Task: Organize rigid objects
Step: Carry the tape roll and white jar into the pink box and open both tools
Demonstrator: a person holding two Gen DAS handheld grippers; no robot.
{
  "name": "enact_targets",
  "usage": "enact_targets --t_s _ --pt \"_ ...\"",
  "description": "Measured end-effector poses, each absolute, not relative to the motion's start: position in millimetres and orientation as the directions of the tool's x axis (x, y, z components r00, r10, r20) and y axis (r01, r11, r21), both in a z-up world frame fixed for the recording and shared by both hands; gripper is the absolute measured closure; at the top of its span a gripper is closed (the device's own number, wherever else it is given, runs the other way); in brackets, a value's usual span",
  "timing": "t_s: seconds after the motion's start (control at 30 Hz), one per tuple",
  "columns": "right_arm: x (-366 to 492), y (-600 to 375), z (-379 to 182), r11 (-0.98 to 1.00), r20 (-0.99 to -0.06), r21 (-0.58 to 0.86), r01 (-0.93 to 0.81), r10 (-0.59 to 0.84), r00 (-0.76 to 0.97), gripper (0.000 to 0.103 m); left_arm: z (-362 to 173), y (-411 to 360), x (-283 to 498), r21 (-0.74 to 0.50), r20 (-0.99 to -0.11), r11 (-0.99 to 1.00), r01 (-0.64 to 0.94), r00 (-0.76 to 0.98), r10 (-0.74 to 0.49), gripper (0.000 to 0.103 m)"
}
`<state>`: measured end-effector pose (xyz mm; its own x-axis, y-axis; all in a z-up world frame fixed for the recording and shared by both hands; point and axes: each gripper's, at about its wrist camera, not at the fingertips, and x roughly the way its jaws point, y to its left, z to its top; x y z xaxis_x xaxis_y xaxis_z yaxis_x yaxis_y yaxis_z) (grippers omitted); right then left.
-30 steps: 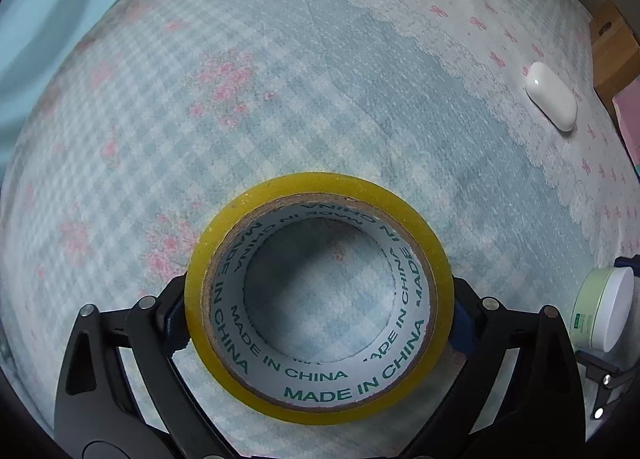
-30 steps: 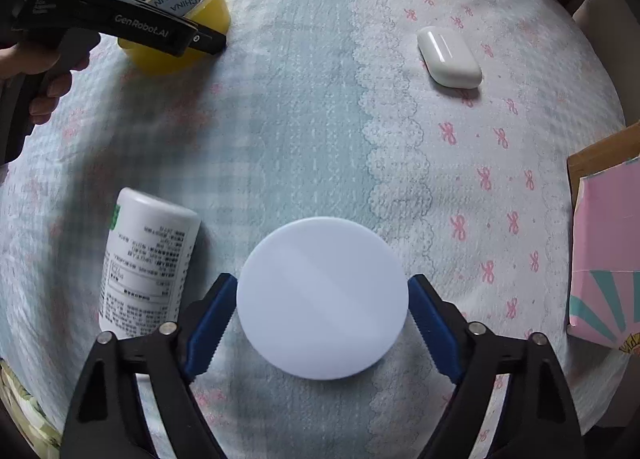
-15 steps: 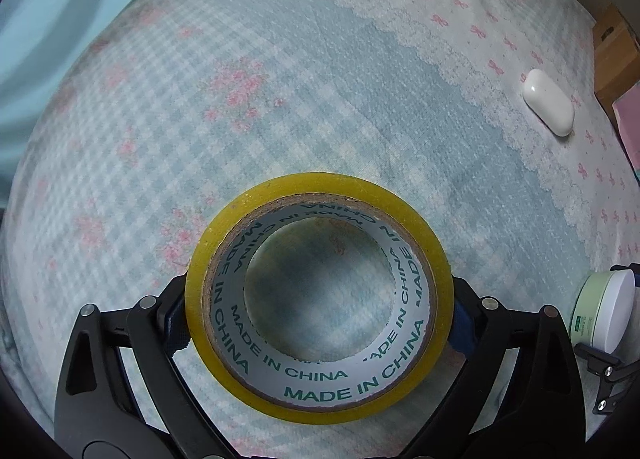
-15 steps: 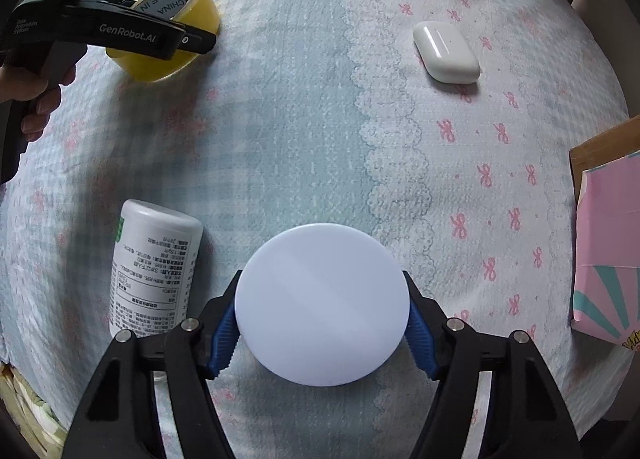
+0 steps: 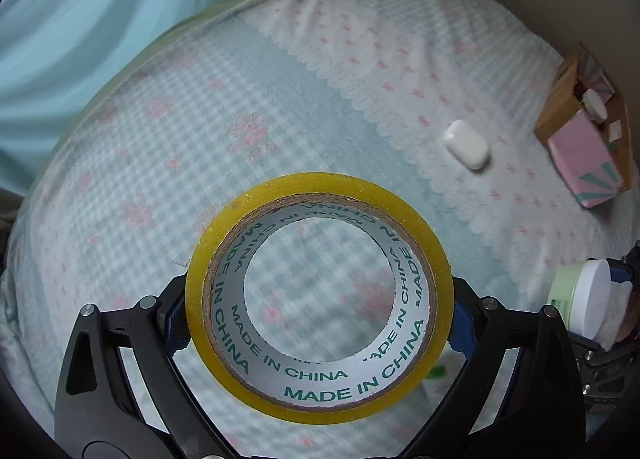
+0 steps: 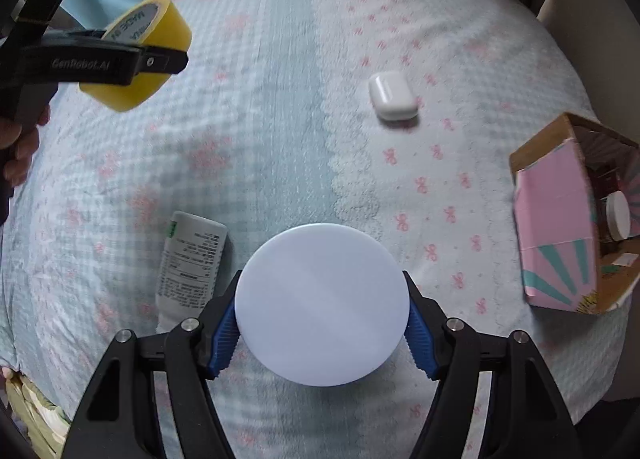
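Two things are up in the air over the bed [image 6: 280, 107]: the left gripper [image 5: 320, 311] squeezes the tape roll [image 5: 320, 295], the right gripper [image 6: 322, 319] squeezes the white jar [image 6: 322, 311] (smooth, round). Either could slip and miss the box [image 6: 560, 227].

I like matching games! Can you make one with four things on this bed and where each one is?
Things:
1. tape roll
2. round jar
3. white case
4. white bottle

Places:
A. lying on its side on the bedspread
B. in the right hand-held gripper
C. lying alone near the lace strip
D. in the left hand-held gripper

Pairs: 1-D, 2-B, 3-C, 4-A
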<state>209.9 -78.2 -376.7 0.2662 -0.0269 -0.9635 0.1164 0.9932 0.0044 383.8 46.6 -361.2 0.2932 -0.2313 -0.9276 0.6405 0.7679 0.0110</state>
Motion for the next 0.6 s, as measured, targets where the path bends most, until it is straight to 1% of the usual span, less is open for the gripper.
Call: enact_targets --t_s 0.2,0.33,0.53,0.6 --pt "177.1 -74.6 -319.6 0.990 -0.951 0.048 0.131 0.005 0.310 0.037 -304.0 51.0 335.8 -0.006 -0.916 0.773 0.634 0.306 -0.258 0.007" --pt "160.5 -73.9 -286.1 0.987 -0.949 0.072 0.142 0.023 0.316 0.037 -264.9 53.8 299.5 -0.040 -0.909 0.776 0.629 0.300 -0.290 0.007" --pt "138.7 -98.1 -244.8 0.979 -0.939 0.116 0.170 0.052 0.339 0.037 -221.1 40.2 248.2 -0.007 -0.888 0.775 0.632 0.353 -0.296 0.007" --pt "132.4 -113.3 -234.5 0.975 -0.937 0.121 0.184 0.051 0.346 0.037 -210.2 31.0 235.1 -0.018 -0.883 0.782 0.623 0.356 -0.305 0.007"
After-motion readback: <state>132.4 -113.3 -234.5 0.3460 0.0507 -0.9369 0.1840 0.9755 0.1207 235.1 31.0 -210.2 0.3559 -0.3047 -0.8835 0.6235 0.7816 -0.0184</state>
